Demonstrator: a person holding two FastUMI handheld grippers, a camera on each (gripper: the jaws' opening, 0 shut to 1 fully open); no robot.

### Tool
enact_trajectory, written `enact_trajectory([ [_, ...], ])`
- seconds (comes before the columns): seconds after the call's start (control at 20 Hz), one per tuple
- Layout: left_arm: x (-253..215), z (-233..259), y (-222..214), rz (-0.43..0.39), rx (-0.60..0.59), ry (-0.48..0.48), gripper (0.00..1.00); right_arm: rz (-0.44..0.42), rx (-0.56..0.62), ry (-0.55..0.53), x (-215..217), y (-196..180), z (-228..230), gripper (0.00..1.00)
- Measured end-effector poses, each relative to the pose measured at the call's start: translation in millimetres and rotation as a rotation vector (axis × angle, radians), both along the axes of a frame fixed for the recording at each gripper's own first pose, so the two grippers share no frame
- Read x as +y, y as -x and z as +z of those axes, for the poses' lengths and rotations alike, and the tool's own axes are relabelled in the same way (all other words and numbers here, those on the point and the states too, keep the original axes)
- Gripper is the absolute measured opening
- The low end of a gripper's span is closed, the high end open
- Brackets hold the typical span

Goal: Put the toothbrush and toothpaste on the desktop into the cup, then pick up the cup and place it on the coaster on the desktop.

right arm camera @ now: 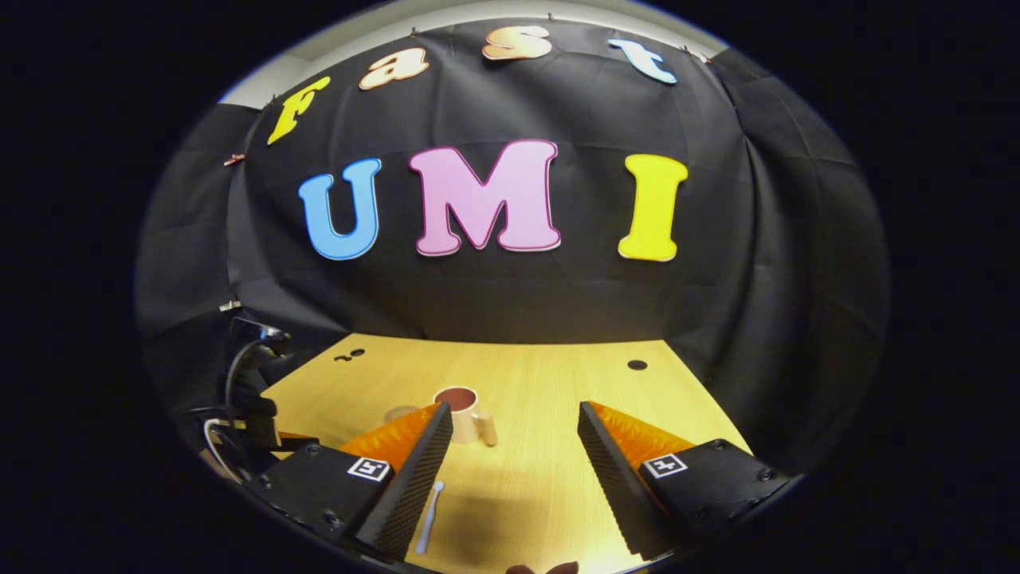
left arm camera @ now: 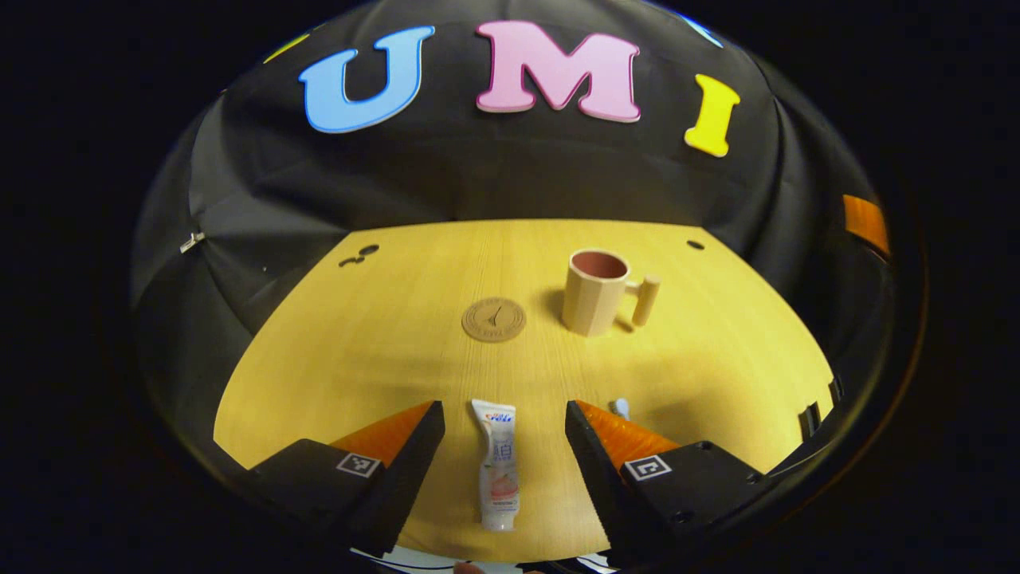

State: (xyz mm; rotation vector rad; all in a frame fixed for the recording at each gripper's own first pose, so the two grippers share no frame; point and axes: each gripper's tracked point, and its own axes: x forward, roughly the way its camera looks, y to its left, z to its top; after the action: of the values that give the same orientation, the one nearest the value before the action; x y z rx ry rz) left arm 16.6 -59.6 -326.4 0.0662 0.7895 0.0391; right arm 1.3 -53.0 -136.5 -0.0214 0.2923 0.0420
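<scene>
So I had the left gripper [left arm camera: 504, 446] spread wide with the toothpaste tube [left arm camera: 497, 466] lying flat on the desktop [left arm camera: 382, 343] right between its fingers, not touching either; looked to me like the first step, lining up the toothpaste grab. The right gripper [right arm camera: 514, 454] was wide too, holding nothing; the toothbrush [right arm camera: 429, 516] lay just beside its left finger. The cup [left arm camera: 596, 291] stood empty and upright well beyond the tube, handle pointing away from the coaster [left arm camera: 494, 320], which sat near the cup; nothing was in the cup yet. Next I figured I'd need to drop lower, squeeze the tube mid-body, then carry it over the cup's rim.
</scene>
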Motion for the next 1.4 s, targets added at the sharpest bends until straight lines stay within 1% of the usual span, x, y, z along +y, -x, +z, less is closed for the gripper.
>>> enact_trajectory([
  [0.15,5.5,-40.8,0.9,0.031,0.095,-0.032,0.92,0.006,0.055,-0.007,-10.1,-3.0,-26.4,0.98],
  [0.25,9.3,-59.2,2.1,0.042,0.143,-0.051,0.91,0.008,0.088,-0.014,-14.3,-6.6,-40.1,0.98],
  [0.35,12.3,-69.6,2.3,0.045,0.172,-0.069,0.90,0.014,0.112,-0.019,-18.6,-11.5,-50.8,0.98],
  [0.45,14.6,-75.5,2.3,0.043,0.193,-0.089,0.88,0.017,0.136,-0.024,-22.6,-15.5,-63.2,0.98],
  [0.5,14.4,-79.3,3.2,0.038,0.210,-0.091,0.87,0.018,0.154,-0.026,-24.7,-16.1,-72.0,0.98],
  [0.6,11.3,-78.6,1.0,0.031,0.204,-0.083,0.86,0.024,0.186,-0.032,-23.8,-14.6,-86.2,0.98],
  [0.65,10.2,-81.9,1.5,0.029,0.207,-0.079,0.80,0.029,0.200,-0.037,-22.3,-13.6,-90.4,0.98],
  [0.9,3.3,-84.1,3.0,0.016,0.214,-0.056,0.59,0.059,0.252,-0.057,-3.8,-2.8,-108.8,0.98],
  [0.95,1.3,-86.9,2.0,0.010,0.218,-0.037,0.56,0.066,0.257,-0.057,1.5,-0.9,-110.7,0.98],
  [1.1,0.0,-86.8,3.2,0.026,0.241,0.035,0.38,0.092,0.280,-0.060,17.0,8.1,-119.4,0.98],
  [1.15,1.0,-87.6,2.4,0.024,0.244,0.051,0.39,0.093,0.292,-0.060,21.0,11.1,-122.8,0.98],
  [1.2,1.2,-86.7,2.9,0.010,0.243,0.057,0.37,0.093,0.309,-0.060,25.5,13.9,-126.0,0.98],
  [1.25,1.1,-87.4,2.7,-0.004,0.241,0.060,0.41,0.093,0.329,-0.066,30.6,18.3,-128.7,0.98],
  [1.3,1.7,-86.1,3.5,-0.017,0.235,0.062,0.35,0.097,0.355,-0.074,36.8,22.1,-133.4,0.98],
  [1.4,2.0,-84.0,3.5,-0.018,0.233,0.093,0.31,0.087,0.399,-0.070,43.2,30.4,-143.4,0.97],
])
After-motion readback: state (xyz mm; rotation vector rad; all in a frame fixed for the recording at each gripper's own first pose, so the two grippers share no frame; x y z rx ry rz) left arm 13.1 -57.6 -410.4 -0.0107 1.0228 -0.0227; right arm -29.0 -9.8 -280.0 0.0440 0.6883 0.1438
